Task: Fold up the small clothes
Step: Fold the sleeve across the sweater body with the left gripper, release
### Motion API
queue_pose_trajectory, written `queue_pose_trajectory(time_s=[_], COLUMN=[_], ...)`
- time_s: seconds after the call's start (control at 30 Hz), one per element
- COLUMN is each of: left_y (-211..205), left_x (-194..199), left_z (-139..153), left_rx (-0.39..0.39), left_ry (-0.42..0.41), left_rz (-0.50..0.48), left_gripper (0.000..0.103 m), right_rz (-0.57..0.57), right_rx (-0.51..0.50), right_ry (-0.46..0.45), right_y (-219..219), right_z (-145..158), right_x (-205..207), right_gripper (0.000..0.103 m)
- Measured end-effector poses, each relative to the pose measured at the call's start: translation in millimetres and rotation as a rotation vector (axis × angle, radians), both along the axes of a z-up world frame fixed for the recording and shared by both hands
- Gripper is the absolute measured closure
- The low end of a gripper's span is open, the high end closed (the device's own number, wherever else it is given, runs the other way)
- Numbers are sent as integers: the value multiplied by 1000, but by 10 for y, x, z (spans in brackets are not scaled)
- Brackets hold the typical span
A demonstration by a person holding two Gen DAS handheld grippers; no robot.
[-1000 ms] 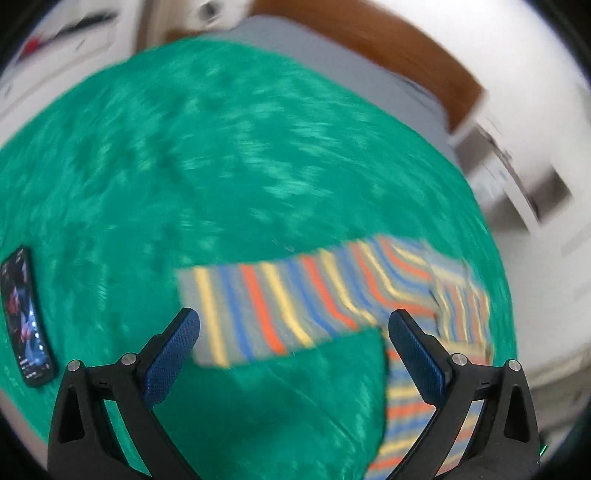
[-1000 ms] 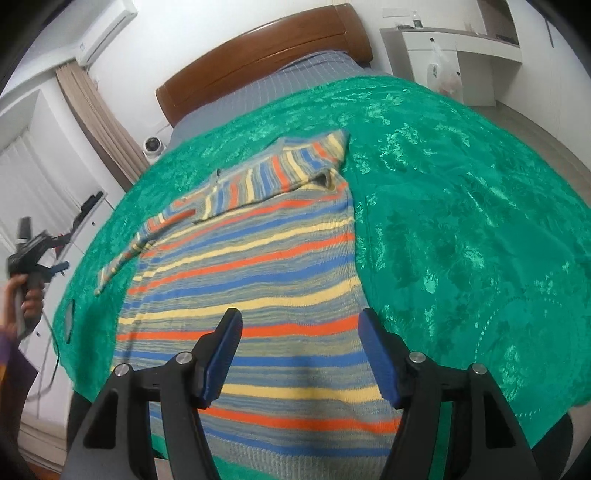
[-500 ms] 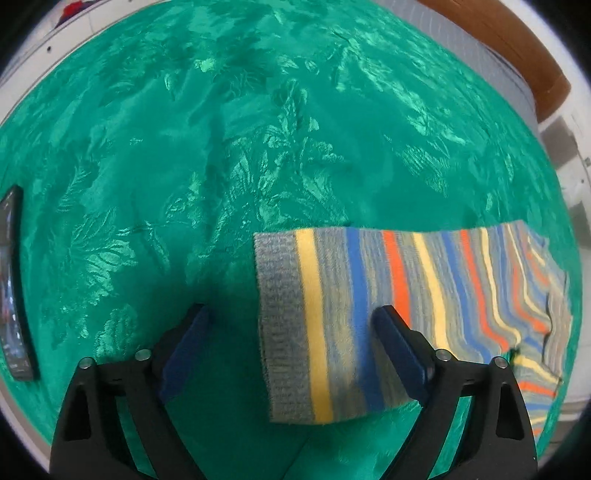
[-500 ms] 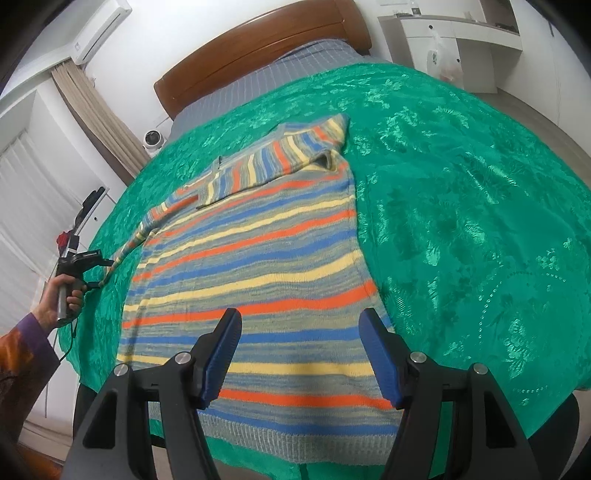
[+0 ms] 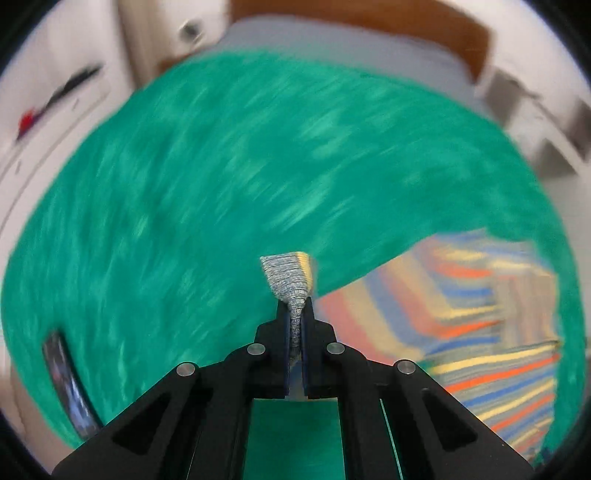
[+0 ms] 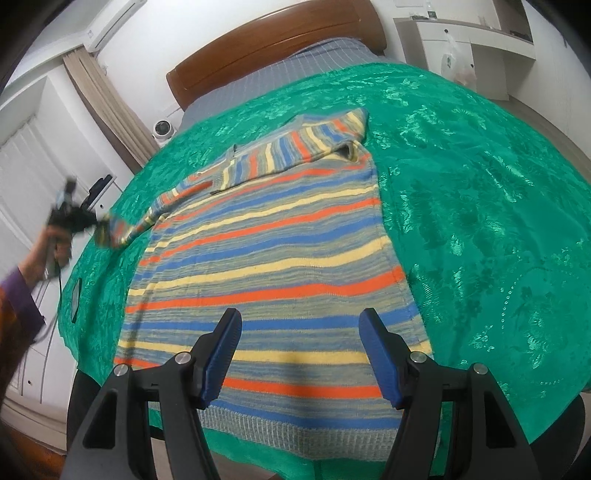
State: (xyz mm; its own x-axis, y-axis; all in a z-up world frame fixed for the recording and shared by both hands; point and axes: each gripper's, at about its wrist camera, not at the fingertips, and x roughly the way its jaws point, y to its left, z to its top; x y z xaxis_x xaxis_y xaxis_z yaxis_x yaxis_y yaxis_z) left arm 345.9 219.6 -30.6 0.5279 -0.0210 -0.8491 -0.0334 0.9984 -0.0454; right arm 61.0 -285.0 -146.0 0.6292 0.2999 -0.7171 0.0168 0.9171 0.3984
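My left gripper (image 5: 294, 317) pinches the grey cuff (image 5: 290, 275) of the striped sweater (image 6: 269, 251), lifting its sleeve above the green bedspread (image 6: 480, 206); my right gripper (image 6: 300, 354) hangs with jaws spread above the hem of the sweater, which lies flat on the bedspread.

A bed (image 6: 498, 229) is filling the room, wearing a glossy green floral bedspread (image 6: 480, 184) over a grey checked sheet (image 6: 295, 62). A brown wooden headboard (image 6: 273, 44) is standing against the white wall (image 6: 221, 29) behind the bed. Left of the headboard, beige curtains (image 6: 107, 107) are hanging beneath a white air conditioner (image 6: 110, 26), with a small white fan (image 6: 162, 129) sitting below. Right of the headboard, a white shelf unit (image 6: 461, 55) is standing against the wall.
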Motion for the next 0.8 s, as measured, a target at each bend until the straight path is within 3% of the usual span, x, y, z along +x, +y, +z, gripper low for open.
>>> queue_pose_trajectory(time_s=[0.13,0.27,0.33,0.4,0.5,0.6,0.7,0.8], left_y=[-1110,-2145,-2577,-2838,-2831,-2501,-2049,-1637], left_x=[18,-74,-52,-89,-107,-42,-49,-161], left_z=[612,657,490,318,255,208,37,-331], left_rx=[-3,-47,-113,-136,-126,-60,5,64], left_ry=[-116,-129,-66,-5,-39,-72,-74,-48], left_rz=[-217,-399,-481,-520,-524,-444,-340,-264], left_gripper=[100,98,85,42,32,22,21,21], right_rz=[-16,-50,-72,-88,-121,-144,-147,-87], right_rx=[20,33,37,44,54,62,92,138], right_ry=[-2,-6,-2,4,1,4,48,84], right_y=[-51,-160,-225,-285,-406,-495,-550,-517], right_z=[-46,-74,-91,-110,-118,-146,-178,-66], right_x=[-37,-120,-161,-181,-254,-303,-253,-14], right_gripper=[37,37,37,37,37,37,37,37])
